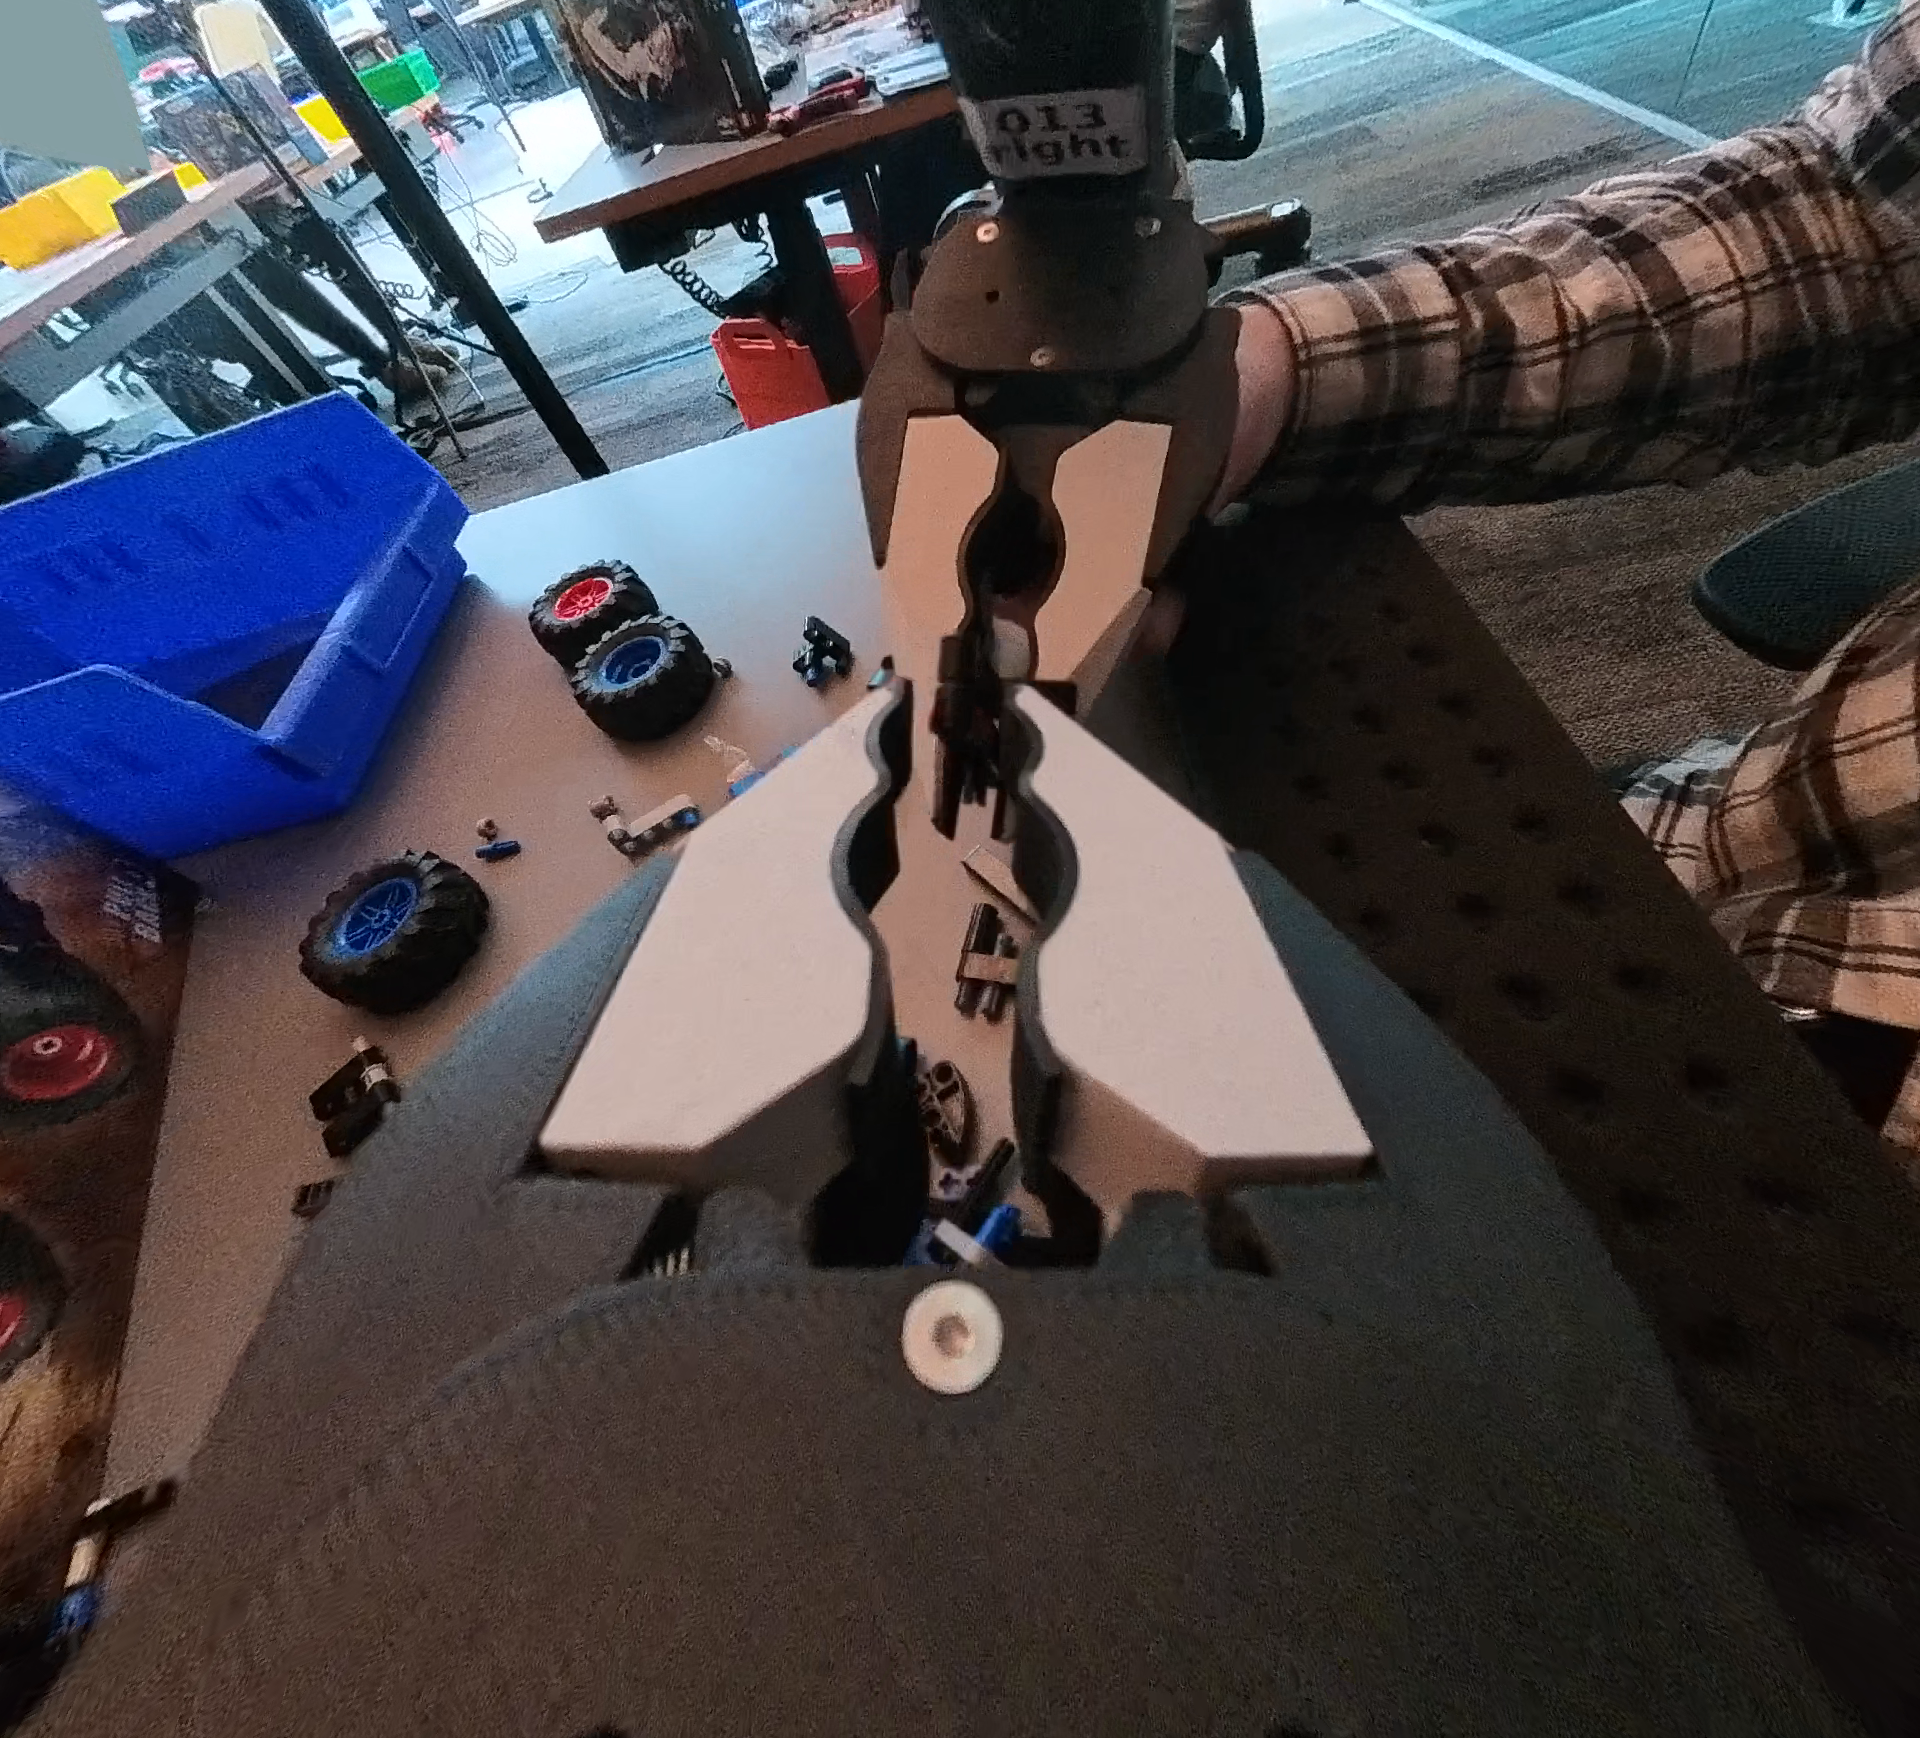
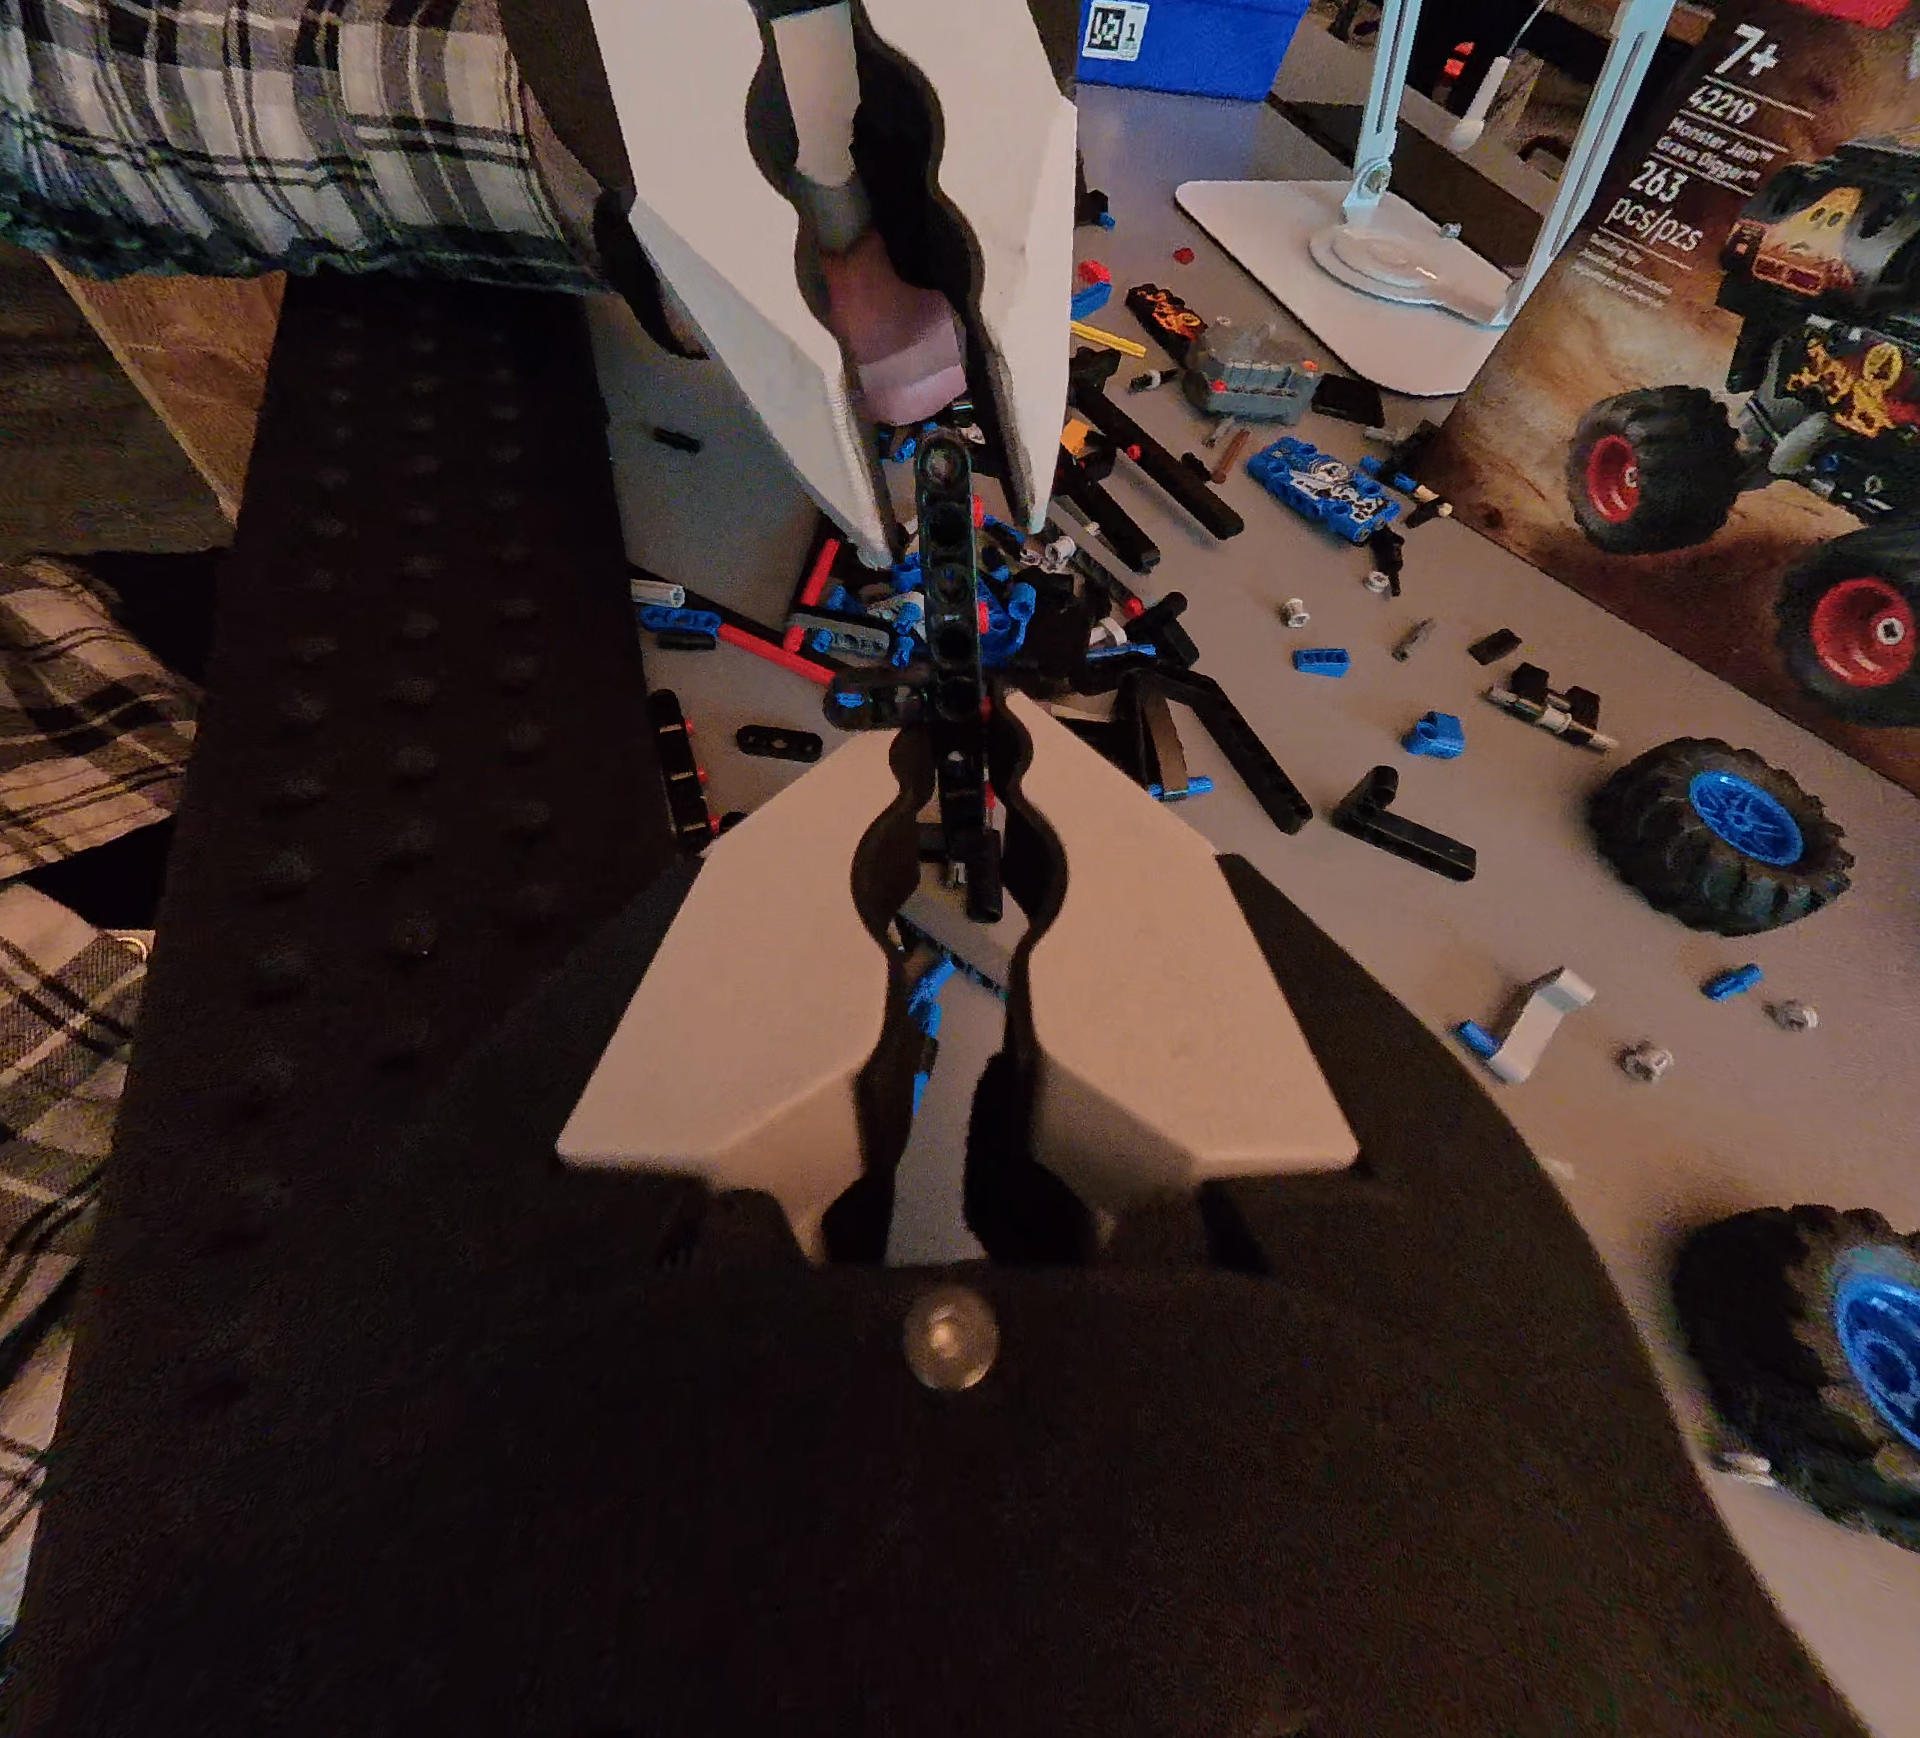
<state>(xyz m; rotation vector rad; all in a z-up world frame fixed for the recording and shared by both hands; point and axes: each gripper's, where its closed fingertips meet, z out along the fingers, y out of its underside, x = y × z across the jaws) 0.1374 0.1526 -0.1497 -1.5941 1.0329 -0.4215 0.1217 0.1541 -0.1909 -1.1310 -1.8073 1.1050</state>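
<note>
Grey table (image 1: 665,525) in a workshop, with more desks behind; a dark box (image 1: 655,47) with printed artwork stands on one of them. A black dotted mat (image 1: 1455,857) lies along the table's edge on the person's side.

Held over the table, the right gripper (image 2: 956,722) has its jaws clamped on the lower part of a black beam (image 2: 948,566) with a row of holes, which carries smaller black and red bits. The left gripper (image 1: 958,701) meets it tip to tip. Its jaws stand a little apart, straddling the beam's far end; whether they touch it I cannot tell. A plaid sleeve (image 1: 1558,338) reaches to each gripper. A white label (image 1: 1055,135) with printed characters wraps the right gripper's body.

Under the beam lies a pile (image 2: 1039,608) of black, blue and red building pieces, with more scattered about. A blue bin (image 1: 208,608) sits at the table's far corner and bears a small white coded sticker (image 2: 1115,29). Just beside the bin, two tyres touch, one with a red hub (image 1: 587,602) and one with a blue hub (image 1: 639,670). A third tyre (image 1: 393,930), also blue-hubbed, lies nearer. A toy box (image 2: 1714,338) stands along the table's edge, showing a monster truck, a red logo and white print. A white lamp base (image 2: 1382,254) rests beside it.
</note>
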